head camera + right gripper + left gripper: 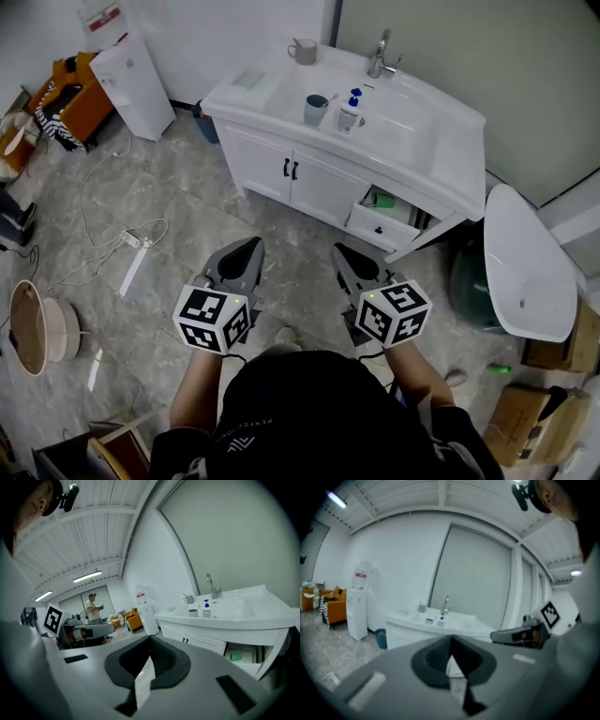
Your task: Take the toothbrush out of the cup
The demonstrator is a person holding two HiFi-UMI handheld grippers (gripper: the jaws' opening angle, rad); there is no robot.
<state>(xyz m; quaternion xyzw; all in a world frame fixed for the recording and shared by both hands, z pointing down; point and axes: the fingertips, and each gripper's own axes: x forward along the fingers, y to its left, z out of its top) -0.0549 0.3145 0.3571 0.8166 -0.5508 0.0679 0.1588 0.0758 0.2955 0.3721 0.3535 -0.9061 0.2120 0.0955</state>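
A blue-grey cup [316, 110] stands on the white vanity top [253, 94], left of the basin, with a toothbrush [323, 98] sticking out of it. A soap bottle [350, 112] is beside it. In the right gripper view the cup [193, 612] is far off, and in the left gripper view the cup [430, 620] is tiny. My left gripper [246, 247] and right gripper [345, 251] are held side by side over the floor, well short of the vanity. Both are shut with nothing in them, as the left gripper [451, 639] and right gripper [150, 639] views show.
A mug [303, 51] and a faucet [380, 54] sit at the vanity's back. A drawer [380, 214] hangs open at its lower right. A white water dispenser [131, 80], an orange chair [67, 94], a power strip [131, 240] and cardboard boxes [539, 422] ring the floor. A person [93, 607] stands far off.
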